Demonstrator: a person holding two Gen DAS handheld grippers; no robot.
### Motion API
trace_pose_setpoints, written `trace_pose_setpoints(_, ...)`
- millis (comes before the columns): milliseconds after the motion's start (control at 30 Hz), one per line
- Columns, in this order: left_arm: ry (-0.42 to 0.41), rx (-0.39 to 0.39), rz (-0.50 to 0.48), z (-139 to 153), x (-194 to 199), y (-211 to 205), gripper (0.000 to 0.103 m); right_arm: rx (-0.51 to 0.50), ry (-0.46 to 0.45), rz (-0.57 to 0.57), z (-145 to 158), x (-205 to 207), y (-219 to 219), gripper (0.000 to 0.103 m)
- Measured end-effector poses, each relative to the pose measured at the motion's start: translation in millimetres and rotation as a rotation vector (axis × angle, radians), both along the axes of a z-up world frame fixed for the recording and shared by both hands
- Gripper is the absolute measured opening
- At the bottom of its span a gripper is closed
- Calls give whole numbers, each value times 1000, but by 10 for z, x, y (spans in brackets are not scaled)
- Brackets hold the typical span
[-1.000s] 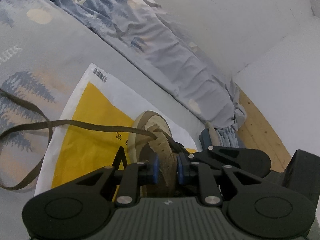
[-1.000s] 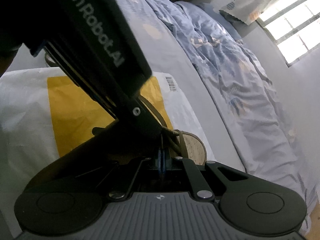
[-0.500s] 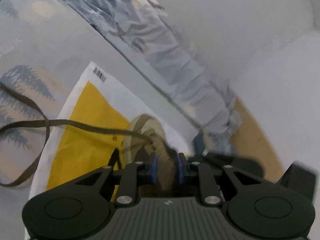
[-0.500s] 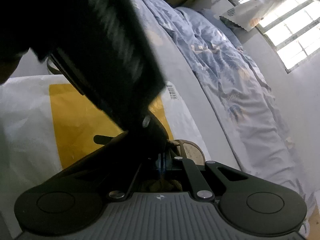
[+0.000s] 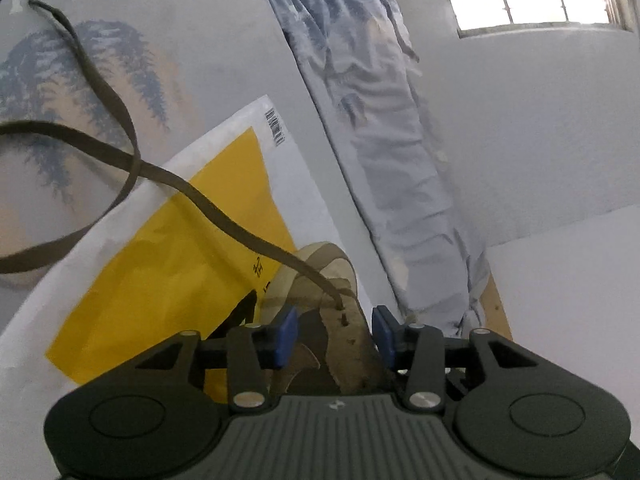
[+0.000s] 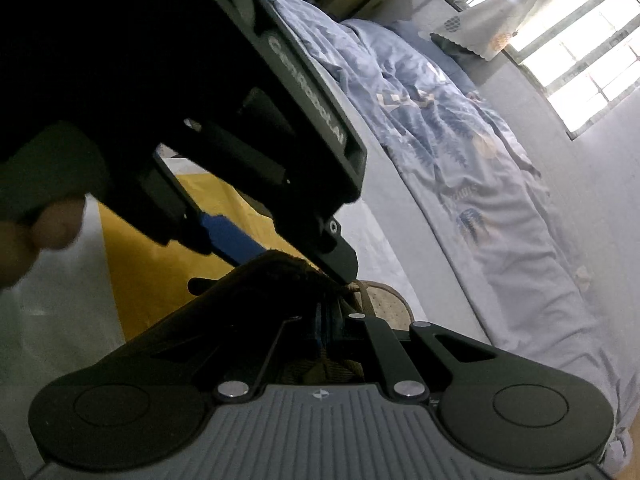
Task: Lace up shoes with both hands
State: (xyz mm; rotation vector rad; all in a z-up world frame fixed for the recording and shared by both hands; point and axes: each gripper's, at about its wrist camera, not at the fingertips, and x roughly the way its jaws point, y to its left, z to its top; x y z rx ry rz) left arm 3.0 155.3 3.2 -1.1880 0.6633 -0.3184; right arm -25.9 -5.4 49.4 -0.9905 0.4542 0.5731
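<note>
Straddling the tan shoe (image 5: 344,320), the left gripper (image 5: 334,336) has just been spreading, blue pads clear of the eyelet flap. Right gripper (image 6: 326,326) is pressed together at the shoe's dark tongue. Shoe toe points away, on a yellow-and-white barcoded bag (image 5: 168,280). Beyond it, the lace (image 5: 224,212) trails across bedding (image 5: 208,60) printed "simple".

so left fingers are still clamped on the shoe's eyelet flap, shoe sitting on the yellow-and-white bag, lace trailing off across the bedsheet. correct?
Not the clamp. The left wrist view shows the left gripper open: its jaws have just been opening, and the blue fingers stand clear on either side of the flap of the shoe. The rest holds: the shoe sits on the yellow-and-white bag, and the lace trails across the bedsheet.
</note>
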Motion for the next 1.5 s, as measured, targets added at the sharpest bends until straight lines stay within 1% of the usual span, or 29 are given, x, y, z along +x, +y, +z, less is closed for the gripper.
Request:
trace_pose_setpoints(100, 11, -21, 19, -32, 14, -2, 37, 5, 0, -1, 6, -8, 0, 1)
trace_pose_setpoints(133, 19, -33, 25, -51, 17, -5, 30, 7, 0, -1, 9, -8, -3, 1)
trace_pose_setpoints(333, 25, -102, 66, -132, -30, 3, 21, 17, 3, -2, 18, 40, -18, 1)
trace_pose_setpoints(400, 32, -116, 82, -149, -41, 6, 14, 20, 4, -2, 22, 40, -23, 1)
trace_pose_setpoints(433, 36, -119, 88, -155, -43, 8, 6, 23, 5, -3, 24, 47, -26, 1)
trace_pose_setpoints(567, 41, -113, 90, -154, -32, 4, 5, 32, 10, -3, 31, 57, -43, 1)
trace_pose_setpoints(733, 30, -73, 84, -94, -11, -19, 5, 32, 9, -4, 19, 35, -33, 1)
trace_pose_setpoints(767, 24, -68, 83, -79, -18, -21, 0, 31, 8, -4, 18, 32, -33, 1)
trace_pose_setpoints(967, -6, -27, 91, 8, -68, 11, 0, 23, -3, -11, 4, 28, -38, 1)
trace_pose_setpoints(1167, -61, 13, 138, 135, -160, 116, 0, 25, 5, -18, 43, -11, -49, 2)
trace_pose_setpoints(1233, -56, 5, 148, 125, -169, 163, 0, 26, 7, -17, 50, -11, -52, 2)
trace_pose_setpoints(1333, -8, -36, 139, 32, -161, 172, 0, 26, 9, -16, 56, -15, -50, 2)
trace_pose_setpoints(1433, -26, -73, 112, 18, -146, 159, 0, 24, 9, -15, 65, -16, -52, 1)
trace_pose_setpoints(1500, -30, -84, 108, 10, -132, 151, 4, 23, 9, -16, 64, -45, -42, 1)
